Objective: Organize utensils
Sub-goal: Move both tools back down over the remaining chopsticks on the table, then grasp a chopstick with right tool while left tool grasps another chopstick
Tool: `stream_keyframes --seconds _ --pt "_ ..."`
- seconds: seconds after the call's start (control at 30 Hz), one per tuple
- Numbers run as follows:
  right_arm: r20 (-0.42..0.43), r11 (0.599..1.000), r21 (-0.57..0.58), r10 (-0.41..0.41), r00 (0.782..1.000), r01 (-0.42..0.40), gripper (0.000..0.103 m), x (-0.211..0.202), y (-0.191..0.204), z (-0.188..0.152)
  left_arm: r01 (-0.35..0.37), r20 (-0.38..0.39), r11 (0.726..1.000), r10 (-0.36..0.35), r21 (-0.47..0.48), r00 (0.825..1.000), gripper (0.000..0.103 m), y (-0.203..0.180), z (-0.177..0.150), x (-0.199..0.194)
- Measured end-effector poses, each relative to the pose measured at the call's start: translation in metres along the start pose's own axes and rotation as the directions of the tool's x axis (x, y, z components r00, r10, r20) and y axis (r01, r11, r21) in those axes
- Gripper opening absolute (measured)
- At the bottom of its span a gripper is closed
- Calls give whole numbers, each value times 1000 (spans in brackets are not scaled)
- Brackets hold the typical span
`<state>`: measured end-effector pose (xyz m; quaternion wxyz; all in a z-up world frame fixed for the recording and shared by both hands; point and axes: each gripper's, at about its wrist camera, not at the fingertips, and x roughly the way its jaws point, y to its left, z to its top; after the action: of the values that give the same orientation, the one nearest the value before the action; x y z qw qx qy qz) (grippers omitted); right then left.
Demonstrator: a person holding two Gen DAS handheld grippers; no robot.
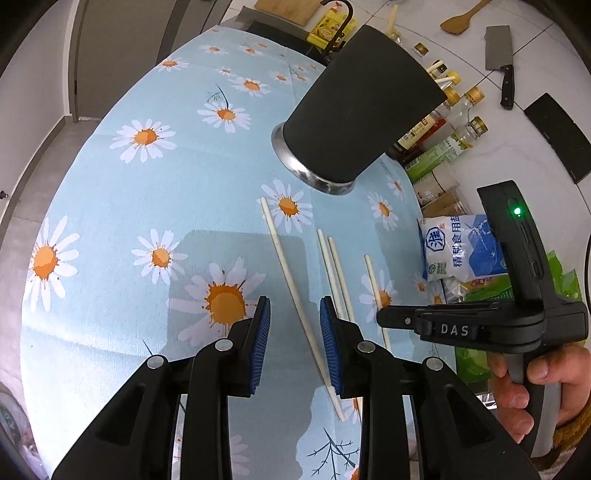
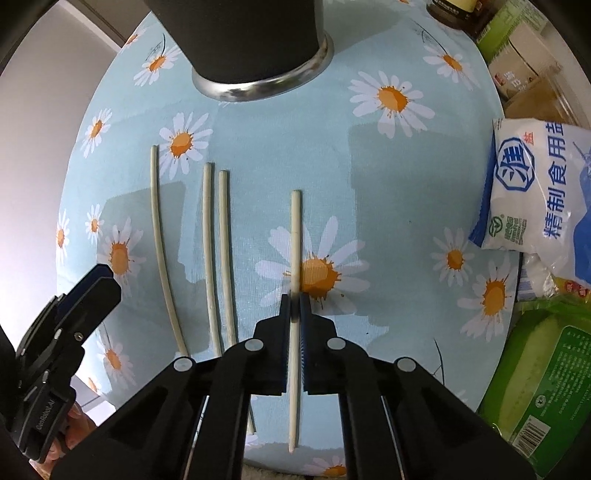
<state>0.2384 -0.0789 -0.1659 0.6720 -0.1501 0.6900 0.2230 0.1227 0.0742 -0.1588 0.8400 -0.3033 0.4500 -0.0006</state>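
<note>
Several cream chopsticks lie on the daisy tablecloth (image 1: pixel 110 206) in front of a black utensil holder (image 1: pixel 354 107) with a steel base (image 2: pixel 258 44). My left gripper (image 1: pixel 295 314) is open, its blue pads either side of the leftmost chopstick (image 1: pixel 291 284). My right gripper (image 2: pixel 294 299) is shut on the rightmost chopstick (image 2: pixel 295 236), which runs back between its jaws. The right gripper also shows in the left wrist view (image 1: pixel 384 317), by that chopstick (image 1: pixel 373 280). A pair of chopsticks (image 2: pixel 218 251) lies between, with the leftmost one (image 2: pixel 159 236) beside them.
A salt bag (image 2: pixel 535 192) and green packets (image 2: pixel 543 373) crowd the table's right edge. Bottles (image 1: pixel 454 122), a cleaver (image 1: pixel 498 55) and a wooden spatula (image 1: pixel 461 18) lie beyond the holder. The left gripper (image 2: pixel 85 288) sits at the table's left.
</note>
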Motion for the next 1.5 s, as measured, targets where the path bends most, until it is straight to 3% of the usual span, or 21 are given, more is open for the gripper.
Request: stream_keyframes --seconds 0.2,0.47,0.8,1.03,1.27,1.33,1.5 --pt "-20 996 29 80 997 -79 5 -4 -26 0 -14 -38 1000 14 -1 999 26 -4 4 3" --pt "33 983 34 181 983 -182 5 -24 -46 -7 -65 -115 998 63 -9 991 27 -16 19 14" --pt "153 971 29 230 961 -237 5 -60 -72 -14 -218 -235 975 219 31 947 26 -33 35 50" --pt "176 964 19 259 950 -267 5 -69 -74 -21 -310 -295 945 328 108 897 24 -46 44 69" --pt "182 957 8 284 942 -290 5 -76 -71 -22 -336 -351 932 361 132 864 24 -55 50 84" --pt "182 957 4 284 941 -289 5 -77 -68 -21 -343 -356 929 369 137 859 10 -56 53 88" --pt "184 954 10 292 939 -299 5 -77 -69 -22 -341 -368 934 355 107 859 4 -48 59 90"
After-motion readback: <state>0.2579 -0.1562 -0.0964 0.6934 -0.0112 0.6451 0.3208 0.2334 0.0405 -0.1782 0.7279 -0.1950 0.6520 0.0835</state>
